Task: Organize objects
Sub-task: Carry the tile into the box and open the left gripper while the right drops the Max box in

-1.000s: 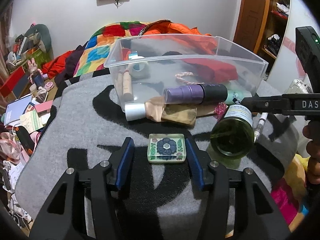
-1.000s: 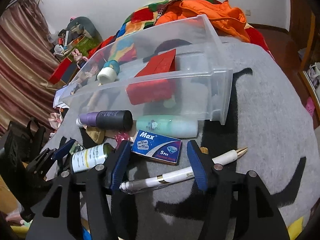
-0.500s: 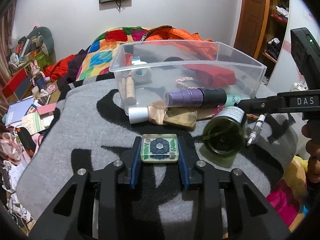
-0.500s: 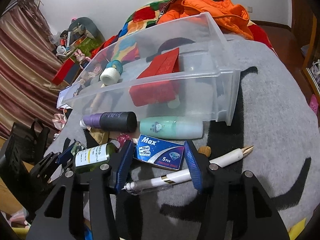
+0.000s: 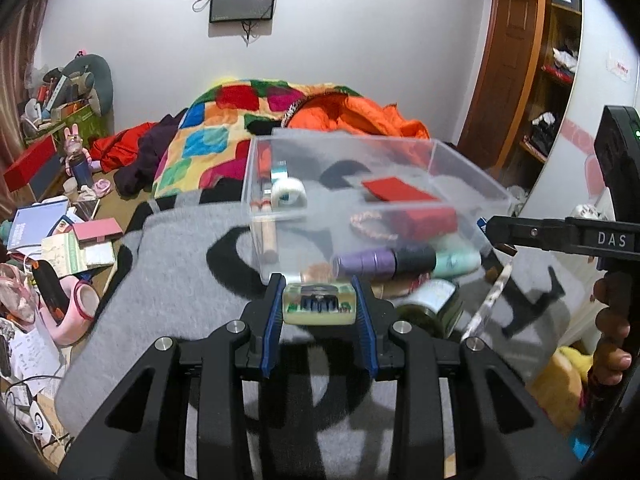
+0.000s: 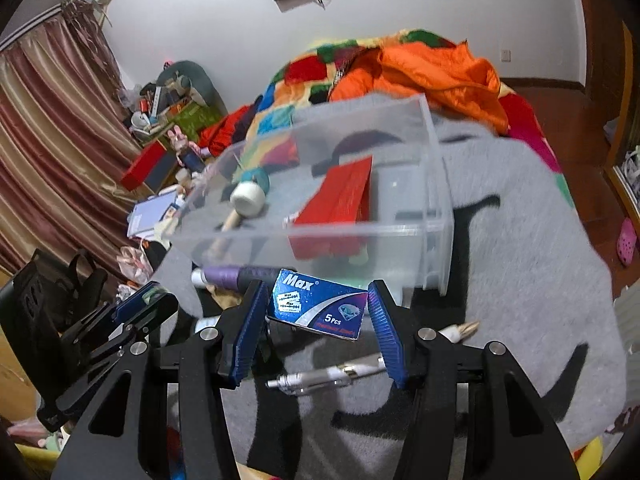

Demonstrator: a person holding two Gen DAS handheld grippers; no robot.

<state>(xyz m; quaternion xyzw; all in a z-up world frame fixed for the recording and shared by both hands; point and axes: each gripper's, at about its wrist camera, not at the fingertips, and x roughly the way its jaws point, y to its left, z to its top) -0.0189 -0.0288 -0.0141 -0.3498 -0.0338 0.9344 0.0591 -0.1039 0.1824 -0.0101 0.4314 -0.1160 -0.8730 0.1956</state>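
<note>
Left wrist: gripper (image 5: 319,309) seemingly around block (image 5: 319,309).

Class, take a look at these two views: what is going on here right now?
A person is tidying small items on a grey blanket into a clear plastic bin. The left gripper is shut on a small clear block with a flower design, raised in front of the bin. The right gripper frames a blue Max razor-blade box, jaws not clearly clamped. A white pen and a purple bottle lie outside.
</note>
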